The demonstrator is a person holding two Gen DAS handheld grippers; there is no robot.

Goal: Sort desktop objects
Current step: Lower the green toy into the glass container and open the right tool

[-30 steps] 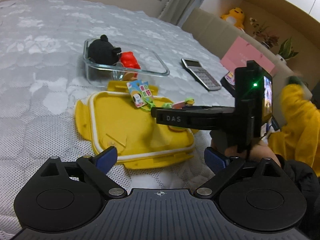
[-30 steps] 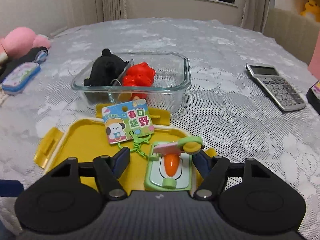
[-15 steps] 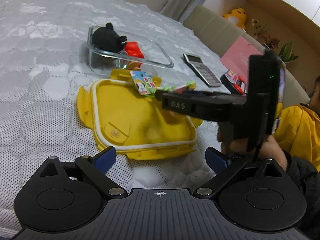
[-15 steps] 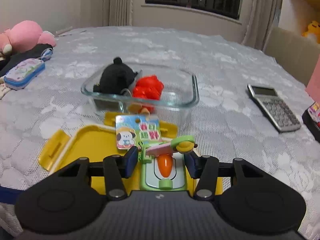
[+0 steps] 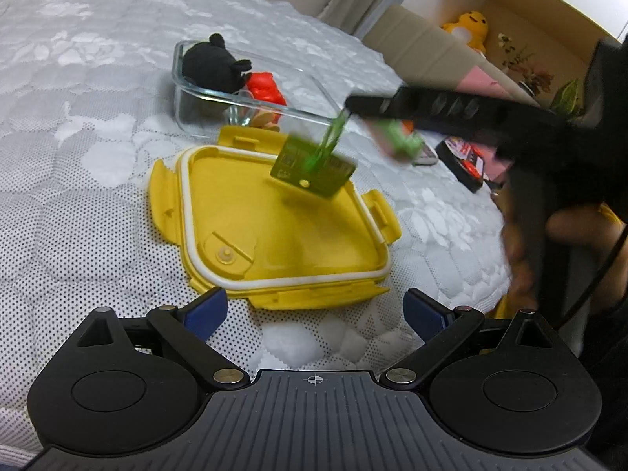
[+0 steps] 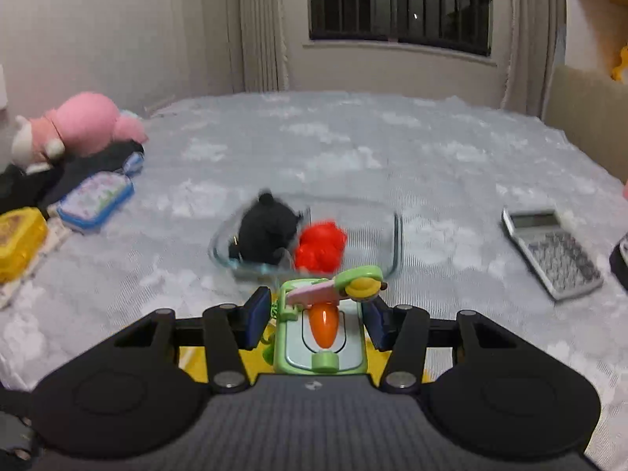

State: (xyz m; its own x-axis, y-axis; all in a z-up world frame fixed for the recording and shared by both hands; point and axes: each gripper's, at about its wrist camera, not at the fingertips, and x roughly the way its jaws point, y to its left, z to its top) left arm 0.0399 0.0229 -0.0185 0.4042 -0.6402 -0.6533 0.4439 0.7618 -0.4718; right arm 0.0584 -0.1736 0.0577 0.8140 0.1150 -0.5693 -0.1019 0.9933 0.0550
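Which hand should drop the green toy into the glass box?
Right. The right gripper already holds the green toy, lifted just short of the glass box. The left gripper is open, holds nothing, and hangs over the yellow lid.

The right gripper is up off the surface, jaws clamped on a green toy, a hand wrapped round its handle. The left gripper hangs low, angled downward, jaws spread wide, holding nothing.
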